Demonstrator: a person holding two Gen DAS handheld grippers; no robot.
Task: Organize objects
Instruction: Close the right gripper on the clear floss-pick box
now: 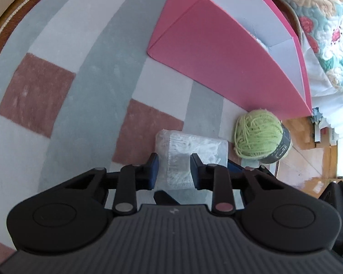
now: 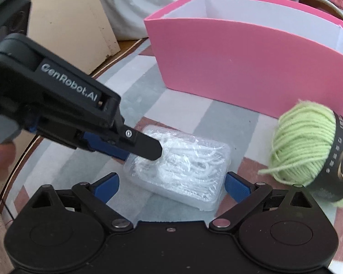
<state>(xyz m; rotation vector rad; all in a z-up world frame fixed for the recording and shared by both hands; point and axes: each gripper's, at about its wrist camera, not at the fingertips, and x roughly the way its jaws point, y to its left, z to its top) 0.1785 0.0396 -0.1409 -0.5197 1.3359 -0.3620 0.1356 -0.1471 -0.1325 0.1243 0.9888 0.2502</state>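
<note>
Clear packet (image 2: 183,169) flat; green yarn (image 2: 306,141) beside

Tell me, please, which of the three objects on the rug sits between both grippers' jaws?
The clear plastic box of white pieces; the green yarn ball lies off to its right, and the pink box stands behind.

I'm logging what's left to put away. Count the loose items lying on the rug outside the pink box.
2. The clear plastic case lies between both grippers' fingers; the green yarn ball sits to its right, near the pink box. The box's inside is mostly hidden, so more may be there.

clear case (image 2: 183,166) on rug (image 2: 135,96), yarn (image 2: 301,146) right, box (image 2: 247,68) behind
</note>
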